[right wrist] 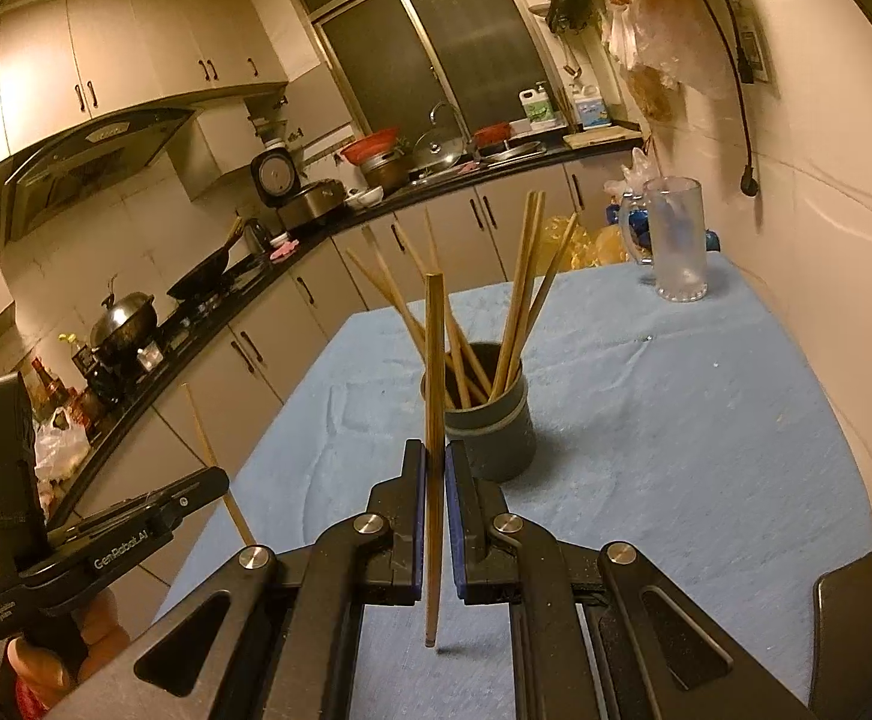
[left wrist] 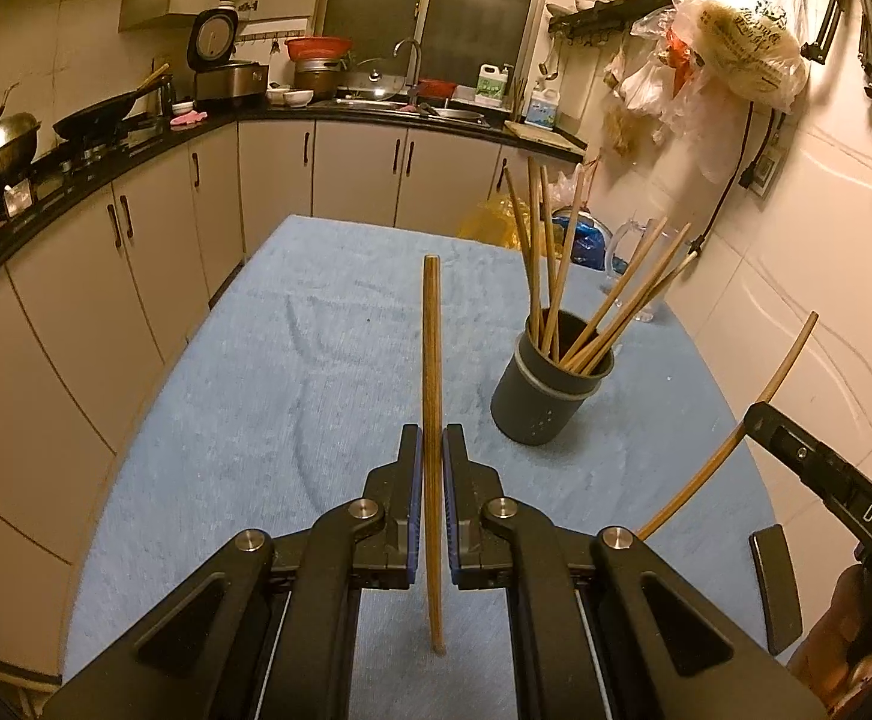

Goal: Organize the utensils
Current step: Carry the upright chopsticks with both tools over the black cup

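2 grippers, left (left wrist: pixel 432 456) and right (right wrist: pixel 434 468), each clamped on 1 upright chopstick | lifted clear of cloth (left wrist: pixel 225 420) | likely bound for holder (right wrist: pixel 490 420)

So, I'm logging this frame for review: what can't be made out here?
- Holder interior: chopstick tips hidden by its wall, both views.
- Left chopstick: the grip hidden by the blue finger pads.
- Bottle label: too small, left view.
- Right gripper: fingers cut off, left view.
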